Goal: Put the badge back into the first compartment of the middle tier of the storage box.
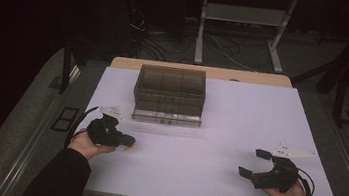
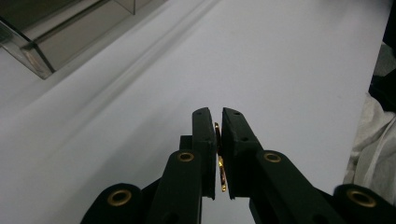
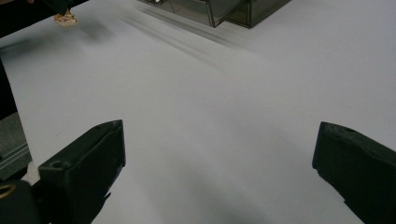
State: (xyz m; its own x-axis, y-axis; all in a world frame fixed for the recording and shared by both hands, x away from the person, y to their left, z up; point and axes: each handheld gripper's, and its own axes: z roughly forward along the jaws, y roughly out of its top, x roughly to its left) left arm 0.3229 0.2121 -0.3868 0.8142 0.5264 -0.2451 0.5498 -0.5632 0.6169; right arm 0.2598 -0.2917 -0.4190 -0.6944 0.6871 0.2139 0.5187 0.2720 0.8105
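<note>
Left gripper jaws clenched on a thin gold piece, held edge-on just above the counter. Smoky drawer box sits ahead and slightly right of those jaws, much nearer the left hand. Right gripper jaws released, nothing between them.

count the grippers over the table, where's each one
2. The left gripper is at the table's near left, shut on a small gold-coloured thing. The right gripper is at the near right, open and holding nothing.
</note>
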